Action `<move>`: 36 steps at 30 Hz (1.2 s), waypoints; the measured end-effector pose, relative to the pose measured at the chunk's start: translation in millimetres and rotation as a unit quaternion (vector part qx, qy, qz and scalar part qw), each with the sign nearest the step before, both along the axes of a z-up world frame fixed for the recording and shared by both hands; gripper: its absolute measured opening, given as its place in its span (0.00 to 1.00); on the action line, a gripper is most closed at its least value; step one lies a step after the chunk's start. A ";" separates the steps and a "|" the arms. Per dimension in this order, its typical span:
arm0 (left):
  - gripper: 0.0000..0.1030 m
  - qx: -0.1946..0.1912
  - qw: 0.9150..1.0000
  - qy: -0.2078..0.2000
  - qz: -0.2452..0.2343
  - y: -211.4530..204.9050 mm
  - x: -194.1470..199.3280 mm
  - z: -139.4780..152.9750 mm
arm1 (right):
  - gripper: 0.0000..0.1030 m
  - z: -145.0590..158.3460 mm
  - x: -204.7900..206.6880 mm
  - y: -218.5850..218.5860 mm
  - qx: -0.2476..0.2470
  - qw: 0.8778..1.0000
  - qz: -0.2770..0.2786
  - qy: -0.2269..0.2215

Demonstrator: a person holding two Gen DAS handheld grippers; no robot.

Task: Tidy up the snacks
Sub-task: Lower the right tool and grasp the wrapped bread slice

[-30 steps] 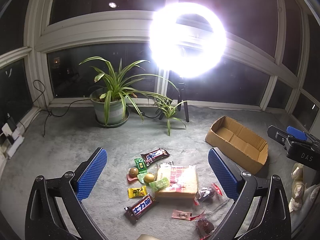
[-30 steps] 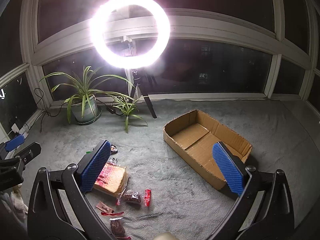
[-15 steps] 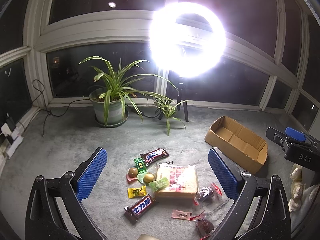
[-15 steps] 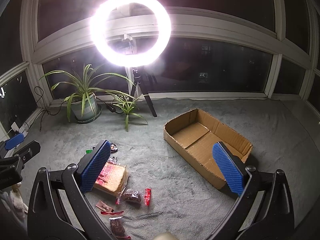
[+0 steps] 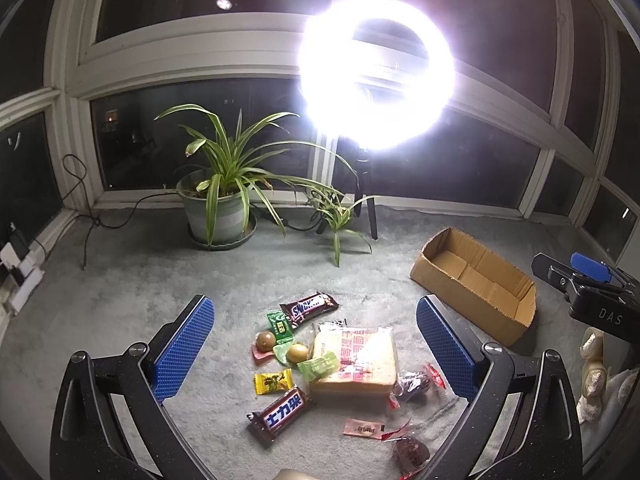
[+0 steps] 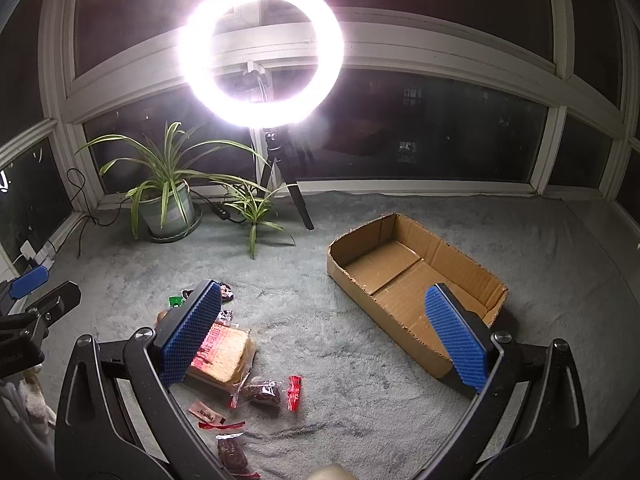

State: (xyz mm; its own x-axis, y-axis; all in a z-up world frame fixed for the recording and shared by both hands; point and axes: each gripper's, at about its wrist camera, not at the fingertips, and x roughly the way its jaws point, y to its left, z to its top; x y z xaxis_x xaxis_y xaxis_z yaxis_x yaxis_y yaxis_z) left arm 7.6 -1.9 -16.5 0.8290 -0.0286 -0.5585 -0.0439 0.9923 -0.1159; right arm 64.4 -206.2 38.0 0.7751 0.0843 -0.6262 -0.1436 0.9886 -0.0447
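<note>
A heap of snacks lies on the grey carpet: a bagged bread loaf (image 5: 356,360) (image 6: 222,354), a Snickers bar (image 5: 308,307), a second brown chocolate bar (image 5: 280,410), small green and yellow packets (image 5: 274,382), two round wrapped sweets (image 5: 266,340) and dark wrapped pieces (image 6: 262,392). An open, empty cardboard box (image 5: 476,280) (image 6: 412,280) lies to their right. My left gripper (image 5: 314,350) hovers open above the heap. My right gripper (image 6: 328,332) hangs open between the bread and the box, holding nothing.
A potted spider plant (image 5: 222,200) and a smaller plant (image 5: 336,216) stand near the window. A ring light (image 6: 262,50) on a tripod (image 6: 294,184) glares behind them. Cables and a power strip (image 5: 20,272) run along the left wall.
Both grippers stay open and almost still. The right gripper has drifted slightly, seen at the right edge of the left wrist view.
</note>
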 end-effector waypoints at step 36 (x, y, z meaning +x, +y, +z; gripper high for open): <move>0.45 -0.223 0.954 0.188 -0.064 66.4 91.6 -119.3 | 0.69 -133.4 82.8 18.0 0.197 0.925 0.154 0.285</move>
